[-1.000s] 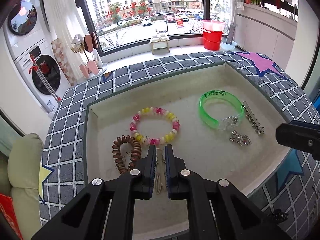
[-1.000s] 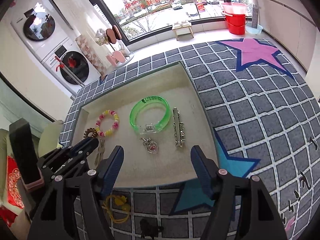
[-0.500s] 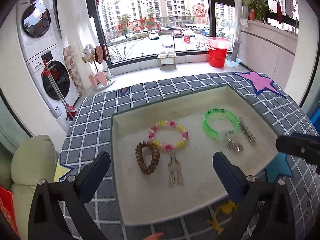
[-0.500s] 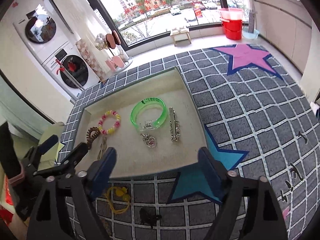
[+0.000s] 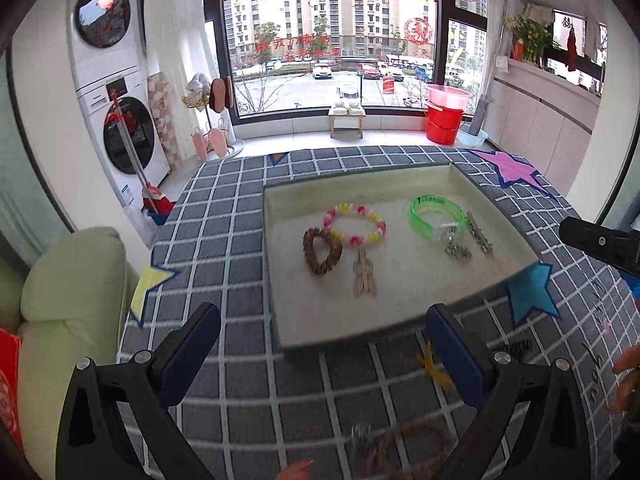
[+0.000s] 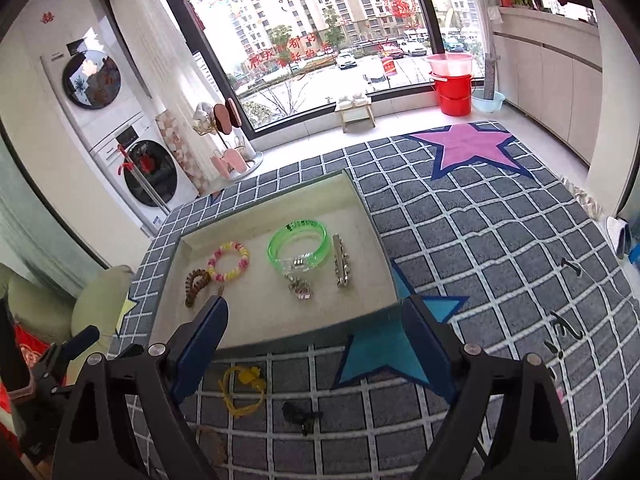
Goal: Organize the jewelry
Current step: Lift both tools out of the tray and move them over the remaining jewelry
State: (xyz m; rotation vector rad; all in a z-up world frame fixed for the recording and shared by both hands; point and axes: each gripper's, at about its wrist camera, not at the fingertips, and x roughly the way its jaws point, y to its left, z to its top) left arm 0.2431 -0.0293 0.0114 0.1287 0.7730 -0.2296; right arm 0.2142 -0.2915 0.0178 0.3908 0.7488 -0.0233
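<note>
A shallow beige tray (image 5: 400, 308) (image 6: 248, 332) lies on a checked rug. It holds a brown coil tie (image 5: 321, 251) (image 6: 195, 285), a pink-yellow bead bracelet (image 5: 355, 224) (image 6: 229, 261), pale earrings (image 5: 363, 275), a green bangle (image 5: 437, 214) (image 6: 299, 243), a silver charm (image 5: 458, 250) (image 6: 300, 289) and a silver clip (image 5: 479, 233) (image 6: 341, 261). My left gripper (image 5: 324, 356) is open and empty, in front of the tray. My right gripper (image 6: 316, 344) is open and empty, over the tray's near edge.
On the rug in front of the tray lie a yellow cord piece (image 6: 243, 389) (image 5: 434, 368), a small dark piece (image 6: 299, 414) (image 5: 516, 347) and a brown braided ring (image 5: 404, 450). A pale green cushion (image 5: 72, 304) is at the left. Washing machines (image 5: 120, 120) stand behind.
My left gripper opened, released the pale earrings in the tray and drew back toward me. My right gripper also drew back a little from the tray.
</note>
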